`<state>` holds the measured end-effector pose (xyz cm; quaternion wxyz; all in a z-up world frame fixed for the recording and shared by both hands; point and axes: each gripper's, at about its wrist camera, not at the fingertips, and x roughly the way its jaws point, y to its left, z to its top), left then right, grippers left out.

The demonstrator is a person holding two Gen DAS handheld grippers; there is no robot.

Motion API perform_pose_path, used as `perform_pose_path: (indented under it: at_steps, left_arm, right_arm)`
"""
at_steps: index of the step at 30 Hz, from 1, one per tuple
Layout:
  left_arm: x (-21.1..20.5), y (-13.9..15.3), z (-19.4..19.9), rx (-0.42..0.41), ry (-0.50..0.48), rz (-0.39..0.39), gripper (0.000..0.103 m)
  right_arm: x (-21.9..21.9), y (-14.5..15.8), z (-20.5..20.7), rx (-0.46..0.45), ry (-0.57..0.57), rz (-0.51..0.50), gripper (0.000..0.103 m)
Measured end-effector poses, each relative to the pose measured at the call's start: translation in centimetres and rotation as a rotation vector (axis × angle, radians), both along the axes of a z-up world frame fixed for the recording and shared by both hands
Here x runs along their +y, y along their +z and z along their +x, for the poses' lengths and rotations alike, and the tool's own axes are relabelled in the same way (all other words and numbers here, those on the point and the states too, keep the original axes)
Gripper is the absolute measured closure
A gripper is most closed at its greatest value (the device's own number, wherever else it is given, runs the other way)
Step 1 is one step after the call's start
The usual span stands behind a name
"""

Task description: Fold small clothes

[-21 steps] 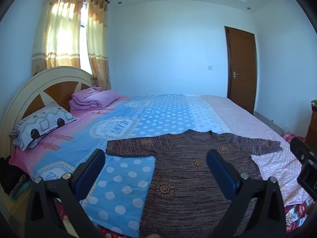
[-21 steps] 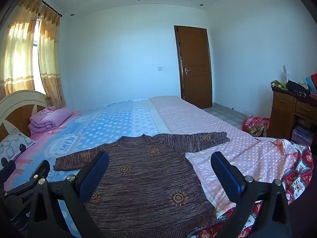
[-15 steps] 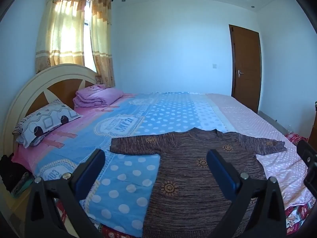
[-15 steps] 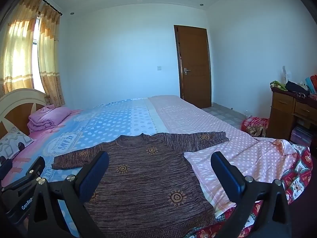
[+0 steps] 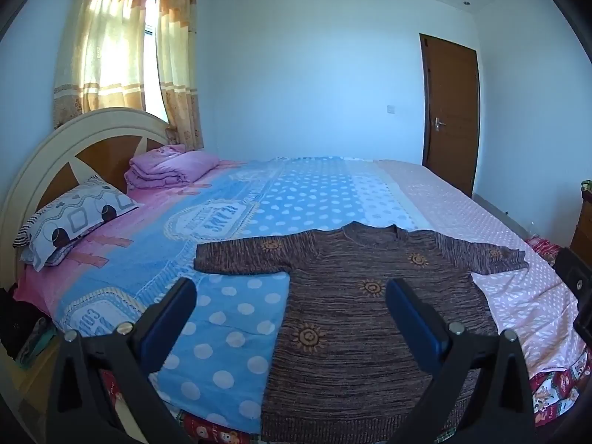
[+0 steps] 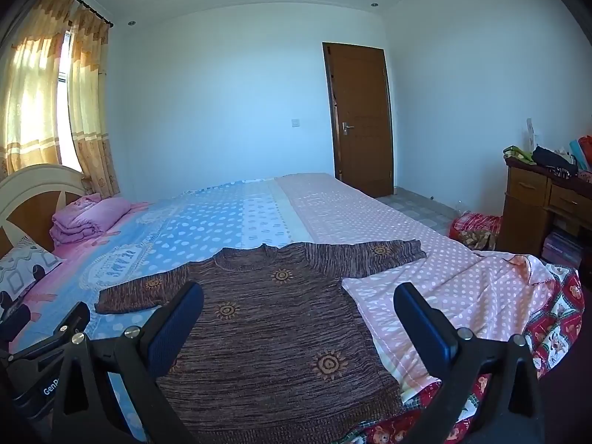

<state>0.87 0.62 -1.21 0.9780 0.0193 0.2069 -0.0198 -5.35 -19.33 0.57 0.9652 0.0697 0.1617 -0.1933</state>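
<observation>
The brown sweater (image 5: 355, 318) is spread flat at the bed's (image 5: 303, 199) near edge, while the left claw (image 5: 292, 310) and right claw (image 6: 299, 314) are held wide and empty above it.

**What the two wrist views leave out**

The sweater (image 5: 355, 333) loses its hem behind the left claw (image 5: 290, 310) and the lower edge of the left view; in the right view the right claw (image 6: 298, 318) covers part of its near side. The bed (image 5: 303, 199) is cut off at its foot on the right. The lettering printed on the sheet (image 5: 218, 222) is too distorted to read. The clutter on the wooden dresser (image 6: 532, 199) is too small to identify. A dark heap beside the headboard (image 5: 14, 318) cannot be made out.
</observation>
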Motion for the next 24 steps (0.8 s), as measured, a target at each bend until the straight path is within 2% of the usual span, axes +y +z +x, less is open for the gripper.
perform_pose_path:
  at_steps: [5, 14, 24]
  left_arm:
    - [-0.3, 0.0, -0.3, -0.015, -0.014, 0.004, 0.000]
    - [-0.2, -0.3, -0.1, 0.011, -0.041, -0.014, 0.000]
    - [-1.1, -0.2, -0.7, -0.012, -0.058, 0.033, 0.000]
  right_arm:
    - [0.1, -0.2, 0.0, 0.001, -0.001, 0.004, 0.001]
    - [0.0, -0.4, 0.2, 0.010, 0.002, 0.009, 0.001]
    - [-0.1, -0.8, 0.3, 0.025, 0.006, 0.017, 0.001]
